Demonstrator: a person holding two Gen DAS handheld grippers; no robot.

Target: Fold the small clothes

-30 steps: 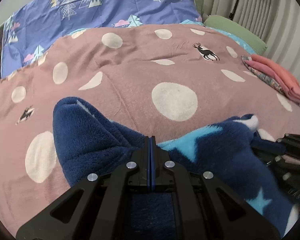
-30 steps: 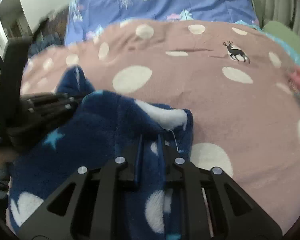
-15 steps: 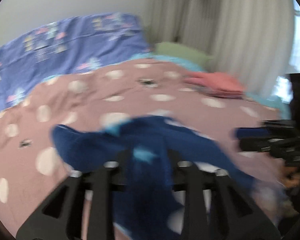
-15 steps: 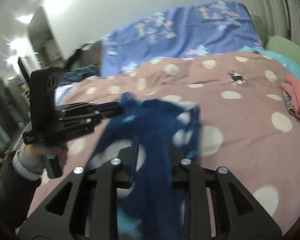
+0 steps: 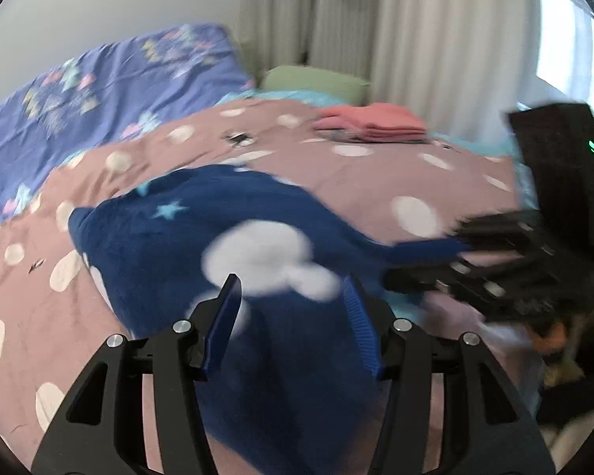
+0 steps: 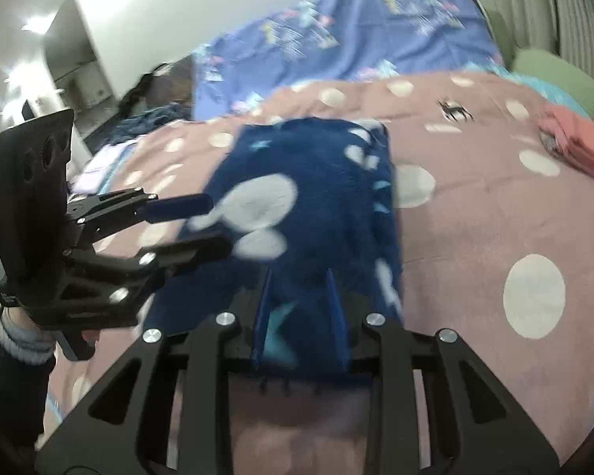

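A dark blue fleece garment [image 5: 202, 237] with white blobs and light blue stars lies spread on the pink polka-dot bedspread [image 5: 376, 174]; it also shows in the right wrist view [image 6: 316, 198]. My left gripper [image 5: 291, 289] is open, its jaws wide apart over the garment's near edge. My right gripper [image 6: 299, 277] is open, with the garment's near hem lying between its fingers. In the right wrist view the left gripper [image 6: 202, 221] sits at the garment's left edge, open. In the left wrist view the right gripper [image 5: 427, 261] sits at the garment's right edge.
A folded stack of pink clothes [image 5: 372, 122] lies at the far right of the bed, also in the right wrist view [image 6: 582, 138]. A blue patterned duvet [image 5: 111, 91] and a green pillow [image 5: 316, 81] lie at the head. Curtains hang behind.
Both grippers held the bunched garment shut a second ago. They lifted it, laid it out flat on the bedspread, and both now stand open.
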